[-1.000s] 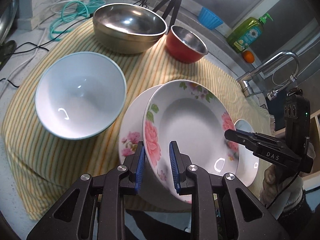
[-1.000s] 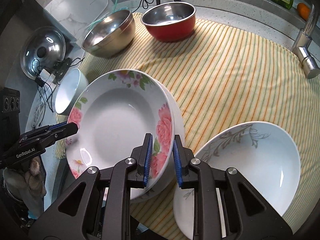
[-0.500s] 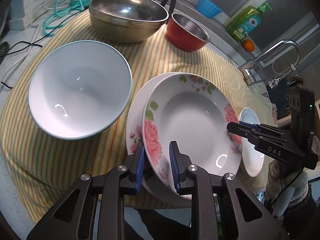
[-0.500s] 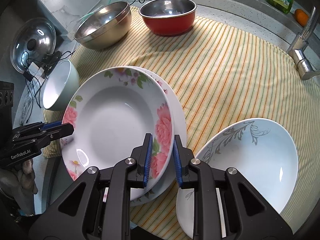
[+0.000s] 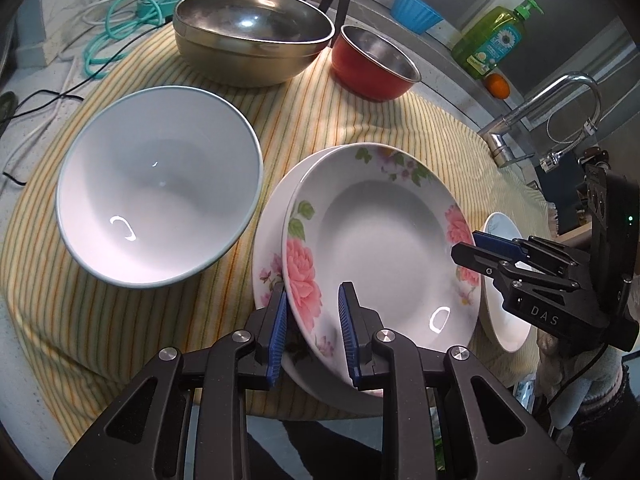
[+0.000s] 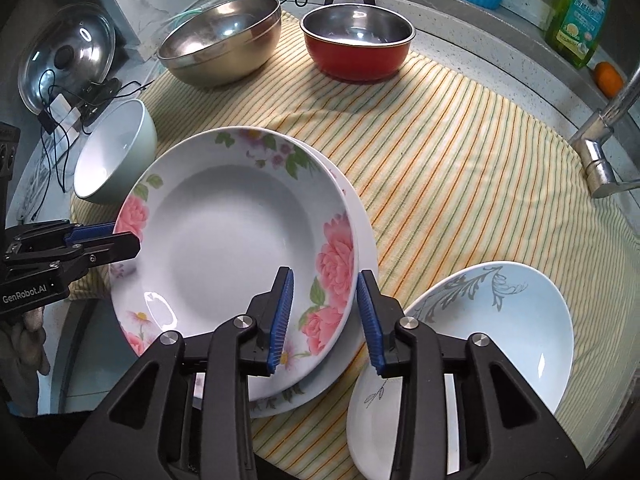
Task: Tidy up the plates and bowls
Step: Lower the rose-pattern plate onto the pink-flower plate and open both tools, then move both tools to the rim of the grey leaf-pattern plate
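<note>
Both grippers at our rose-patterned plate (image 6: 236,248)
Left gripper (image 5: 312,330) clamps its rim; right gripper (image 6: 325,316) has just been opening, pads off the rim between them, plate atop a matching plate (image 6: 366,240).

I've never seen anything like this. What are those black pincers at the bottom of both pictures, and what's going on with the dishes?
There is no robot here. A person holds a two-finger claw in each hand, and each claw carries a wide-angle camera looking along its fingers. One picture comes from the left claw, the other from the right claw. Each also shows the other claw at its edge.

On the striped cloth lie a white bowl, a steel bowl, a red bowl and a pale blue plate.

In the middle, a rose-patterned plate sits on a second rose plate. The left claw grips the top plate's rim. The right claw's jaws have just been opening, so the rim lies between them ungripped.
</note>
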Demonstrator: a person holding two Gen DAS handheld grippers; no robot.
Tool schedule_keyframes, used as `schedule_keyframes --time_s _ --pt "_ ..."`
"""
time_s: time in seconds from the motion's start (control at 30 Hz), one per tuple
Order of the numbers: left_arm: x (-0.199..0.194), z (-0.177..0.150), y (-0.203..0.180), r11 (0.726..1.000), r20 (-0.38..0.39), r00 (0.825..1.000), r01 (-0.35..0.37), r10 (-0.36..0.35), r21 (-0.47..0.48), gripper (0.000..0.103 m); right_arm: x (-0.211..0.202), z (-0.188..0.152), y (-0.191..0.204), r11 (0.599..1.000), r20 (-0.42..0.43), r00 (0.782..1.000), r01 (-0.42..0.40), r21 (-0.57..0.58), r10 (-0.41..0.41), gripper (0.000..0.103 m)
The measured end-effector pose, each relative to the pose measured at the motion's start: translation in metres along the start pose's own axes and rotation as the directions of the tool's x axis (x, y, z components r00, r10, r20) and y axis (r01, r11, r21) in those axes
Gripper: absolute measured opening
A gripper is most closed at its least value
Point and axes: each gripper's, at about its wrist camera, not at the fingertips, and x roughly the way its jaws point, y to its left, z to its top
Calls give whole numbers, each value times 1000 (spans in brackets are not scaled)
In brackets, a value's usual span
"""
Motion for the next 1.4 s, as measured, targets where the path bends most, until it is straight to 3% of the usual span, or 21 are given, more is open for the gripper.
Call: schedule_keyframes --time_s 0.07,0.17,0.2,0.27,0.47,0.73,0.97,1.2,1.4 --pt "0 -1 0 1000 -2 1000 -4 4 1 25 -4 0 -1 1000 17 1000 -8 1 8 40" --pt "-3 -1 -1 1000 0 1000 -11 11 5 34 -12 0 -1 1000 53 999 -8 3 8 64" --pt "-4 -1 -1 1000 2 1000 -16 16 9 40 -15 0 -2 1000 62 998 -9 4 9 67" --pt "-8 -2 -4 999 10 999 -36 36 20 50 -20 -1 -4 1000 77 997 -19 9 18 68" --pt "-19 -6 -9 999 34 998 -45 44 32 50 -36 -9 -21 997 104 994 -34 63 27 76" --pt "-27 -11 -20 1000 58 998 -5 5 9 50 -55 -32 -61 986 128 992 -29 165 8 78" --pt "-20 -14 -53 998 59 996 58 -59 34 50 -78 -58 -110 964 153 988 -25 266 -16 78" --pt "1 -19 -95 987 15 990 141 -142 75 50 -84 -91 -155 928 149 988 -27 371 -31 78" --pt "18 -30 -129 973 -46 980 200 -196 116 50 -81 -109 -178 917 132 991 -45 397 -8 78"
